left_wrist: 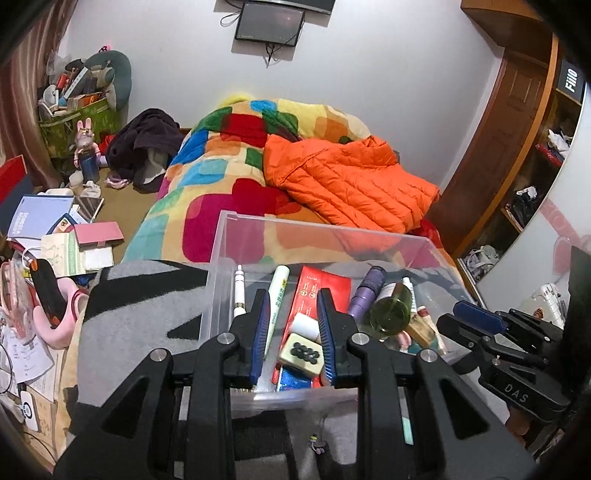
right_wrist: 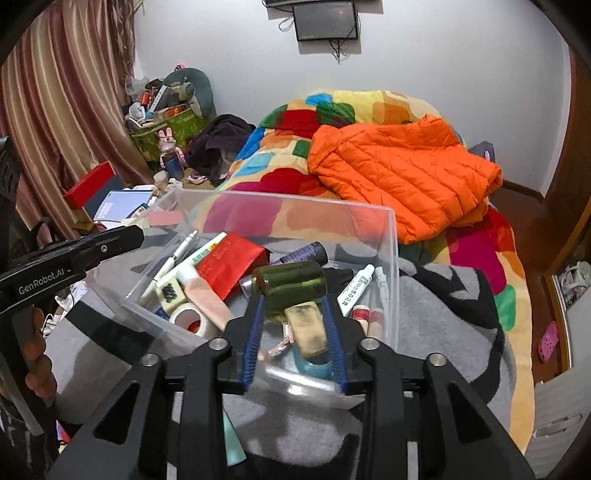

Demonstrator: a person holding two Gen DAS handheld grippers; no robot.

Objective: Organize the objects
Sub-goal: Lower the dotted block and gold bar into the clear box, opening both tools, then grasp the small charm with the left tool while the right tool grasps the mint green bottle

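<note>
Both grippers hover at the near edge of the clear bin [left_wrist: 221, 236], jaws wide w/ nothing held: left gripper [left_wrist: 291, 332], right gripper [right_wrist: 295, 332]. Prob picking next; mahjong tile [left_wrist: 301, 353] sits closest, near-left corner.

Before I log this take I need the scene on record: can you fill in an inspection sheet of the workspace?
Surface: grey and black blanket on a bed, clear plastic bin resting on it.
Job's things: in the bin, green bottle, red packet, purple tube, mahjong tile, tape roll, white ointment tube.
Clutter: orange jacket on the colourful quilt; books and papers at left.
Grippers: left gripper and right gripper open over the bin, holding nothing.
Cables: black cord hanging under the wall screen.
Surroundings: striped curtain, wooden wardrobe.
</note>
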